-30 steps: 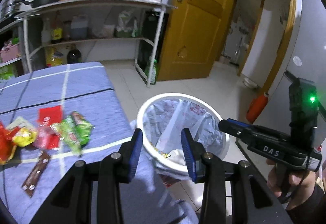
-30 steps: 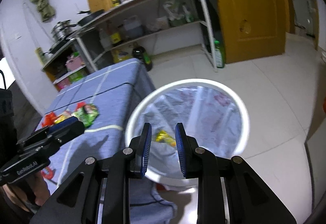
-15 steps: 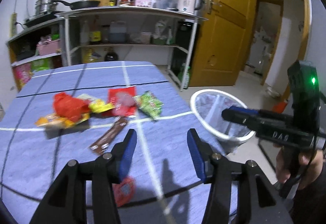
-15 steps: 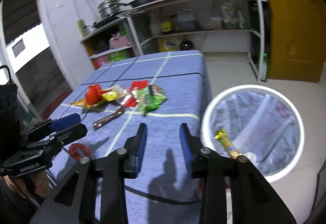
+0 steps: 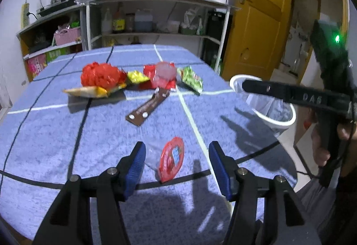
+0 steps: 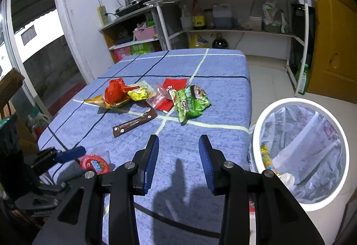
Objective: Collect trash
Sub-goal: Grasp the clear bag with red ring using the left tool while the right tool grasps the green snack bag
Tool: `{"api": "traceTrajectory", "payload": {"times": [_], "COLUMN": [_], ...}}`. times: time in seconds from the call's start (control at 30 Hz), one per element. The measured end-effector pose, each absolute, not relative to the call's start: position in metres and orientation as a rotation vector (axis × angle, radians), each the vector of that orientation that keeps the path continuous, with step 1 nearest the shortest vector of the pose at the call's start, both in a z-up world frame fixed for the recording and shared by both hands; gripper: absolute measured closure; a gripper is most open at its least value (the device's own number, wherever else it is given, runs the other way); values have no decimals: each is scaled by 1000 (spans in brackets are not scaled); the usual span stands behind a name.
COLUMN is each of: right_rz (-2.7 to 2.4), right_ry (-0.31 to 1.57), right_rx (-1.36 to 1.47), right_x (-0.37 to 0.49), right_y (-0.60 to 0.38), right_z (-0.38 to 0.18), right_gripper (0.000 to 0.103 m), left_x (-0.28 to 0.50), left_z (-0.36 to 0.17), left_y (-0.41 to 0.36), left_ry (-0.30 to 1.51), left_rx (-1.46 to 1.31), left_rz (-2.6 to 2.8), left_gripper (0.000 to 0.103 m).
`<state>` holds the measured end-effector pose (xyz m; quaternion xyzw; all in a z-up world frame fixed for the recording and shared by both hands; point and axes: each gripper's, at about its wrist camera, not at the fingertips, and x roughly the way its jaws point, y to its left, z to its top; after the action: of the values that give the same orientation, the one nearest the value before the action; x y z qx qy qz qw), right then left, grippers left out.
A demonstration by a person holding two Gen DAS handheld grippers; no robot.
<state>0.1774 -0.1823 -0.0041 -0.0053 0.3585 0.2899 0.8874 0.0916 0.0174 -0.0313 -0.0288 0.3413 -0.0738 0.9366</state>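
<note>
Both views have swung off the white trash bin [image 6: 300, 151] and back over the blue checked bench [image 5: 67, 133]; a second ago each hand-held gripper looked down into the bin's liner, and now wrappers fill the view. The left hand-held gripper [image 5: 177, 164] has just been opening: its blue pads are spread wide with nothing pressed between them. The right hand-held gripper [image 6: 178, 162] is parted less widely and is empty too, over bare cloth.

Nearest is the round red wrapper [image 5: 171, 161], lying flat close to the bench's front edge. In the left view it sits directly ahead of and between the left pads, apart from both, its long axis running roughly away from the camera with a slight tilt to the right. In the right view the same wrapper [image 6: 94, 163] lies well off to the left, just beside the left gripper's blue tip. So the left hand is plainly the nearer one, and a short drop forward looks like all that pickup needs.

Farther on lies the long brown stick wrapper [image 5: 147, 109], angled up to the right. Beyond it is the cluster: a crumpled red bag [image 5: 101, 74] on an orange packet, a yellow wrapper [image 5: 137, 76], red packets and a green snack bag [image 6: 191, 103]. The bin stands on the floor off the bench's right side, already holding some trash.
</note>
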Motion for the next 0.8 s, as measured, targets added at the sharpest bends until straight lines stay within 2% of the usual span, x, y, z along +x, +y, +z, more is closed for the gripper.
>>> {"api": "traceTrajectory", "payload": {"times": [0.2, 0.3, 0.53, 0.6, 0.8], "right_rz": [618, 627, 625, 619, 595], "right_ry": [754, 773, 807, 820, 886], "right_rx": [-63, -74, -164, -195, -242], "right_x": [189, 202, 236, 245, 271], "right_y": [-166, -159, -133, -124, -107], "right_z": [-5, -6, -12, -16, -34], "right_gripper": [64, 49, 48, 48, 48], "left_x": [102, 108, 121, 120, 118], "left_z": [-42, -42, -47, -47, -47], "left_y": [22, 25, 26, 25, 36], "left_ry": [736, 748, 780, 772, 762], "left_rx": [-66, -85, -112, -93, -133], "left_rz": [-119, -123, -142, -135, -134], "left_gripper": [42, 42, 43, 48, 48]}}
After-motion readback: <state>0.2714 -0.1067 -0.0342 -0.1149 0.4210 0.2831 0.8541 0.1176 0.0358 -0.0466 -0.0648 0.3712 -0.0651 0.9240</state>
